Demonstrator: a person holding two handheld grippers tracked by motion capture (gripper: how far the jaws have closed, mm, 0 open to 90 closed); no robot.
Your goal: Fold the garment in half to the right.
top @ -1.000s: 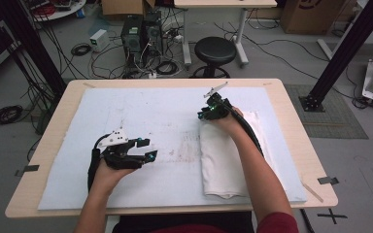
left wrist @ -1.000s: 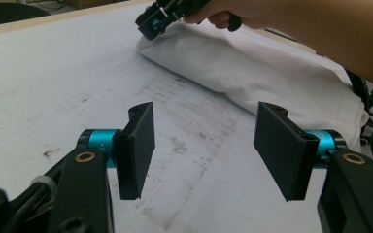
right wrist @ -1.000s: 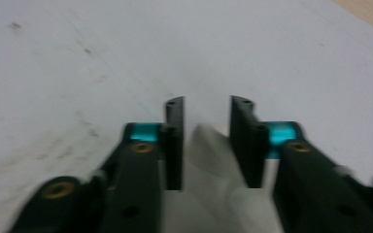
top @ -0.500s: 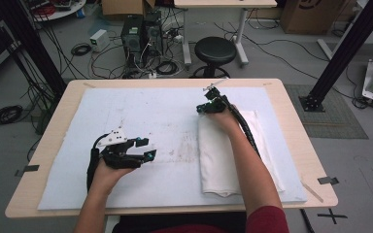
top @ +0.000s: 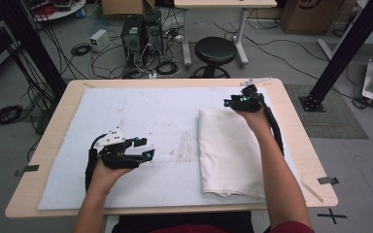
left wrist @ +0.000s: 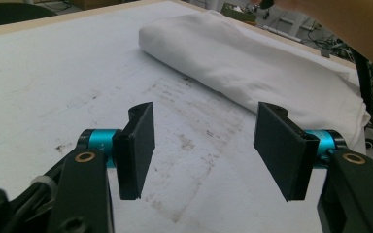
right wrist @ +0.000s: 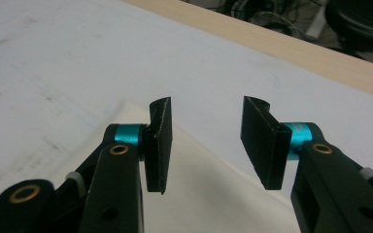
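High view shows the right gripper (top: 236, 101), jaws just opened and empty, above the far edge of the folded white cloth towel (top: 228, 151), while the left gripper (top: 143, 148) rests released well aside; I'd smooth the fold before regripping.

- The right forearm (top: 277, 170) covers the right edge of the folded white cloth (top: 228, 150) in the high view.
- In the left gripper view, the cloth (left wrist: 252, 73) is cut off beside the picture's right edge, behind a blurred arm (left wrist: 354, 24).
- In the right gripper view, the near part of the cloth (right wrist: 209, 194) runs under the black fingers (right wrist: 158, 141) and off the bottom edge.
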